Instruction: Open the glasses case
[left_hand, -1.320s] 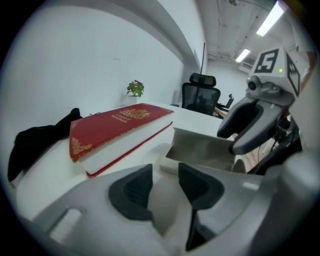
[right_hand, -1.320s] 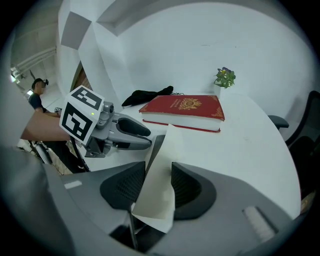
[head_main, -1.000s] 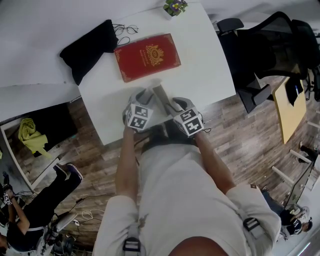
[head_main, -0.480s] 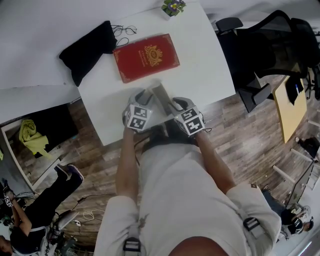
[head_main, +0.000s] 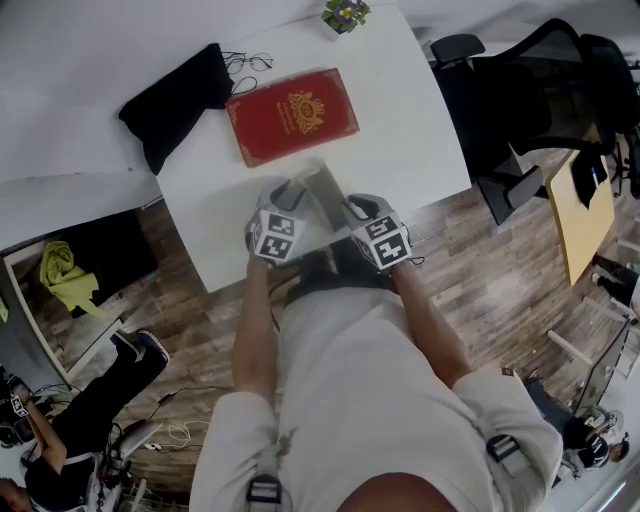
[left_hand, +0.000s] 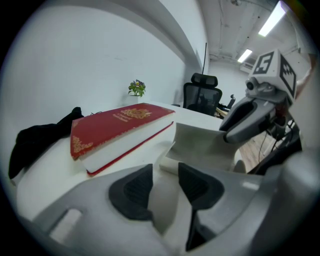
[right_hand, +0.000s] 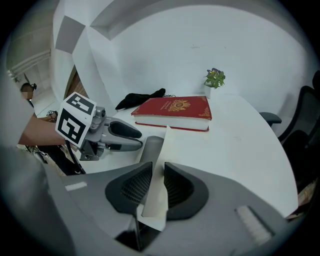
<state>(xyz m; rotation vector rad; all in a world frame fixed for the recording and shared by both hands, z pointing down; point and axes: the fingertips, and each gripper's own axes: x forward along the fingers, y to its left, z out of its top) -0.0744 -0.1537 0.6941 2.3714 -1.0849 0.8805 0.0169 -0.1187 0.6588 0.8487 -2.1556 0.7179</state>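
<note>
The glasses case (head_main: 322, 187), pale grey and white, lies near the front edge of the white table (head_main: 420, 130). My left gripper (head_main: 290, 196) is shut on the case's body (left_hand: 200, 145), which fills the gap between its pads (left_hand: 135, 189). My right gripper (head_main: 346, 207) holds the thin white lid flap (right_hand: 161, 150) upright between its pads (right_hand: 177, 187). Its jaws have just been closing and now press on the flap. The grey inner side of the case (right_hand: 149, 149) shows beside the flap. Each gripper shows in the other's view: the right gripper (left_hand: 245, 120) and the left gripper (right_hand: 122, 136).
A red book (head_main: 293, 113) lies just beyond the case. A black cloth (head_main: 175, 100) and a pair of glasses (head_main: 250, 60) are at the far left, and a small potted plant (head_main: 350, 13) stands at the back. Black office chairs (head_main: 520, 110) stand to the right.
Almost nothing differs in the head view. The right gripper's marker cube has shifted very slightly. The case, the book and the left gripper stay in place.
</note>
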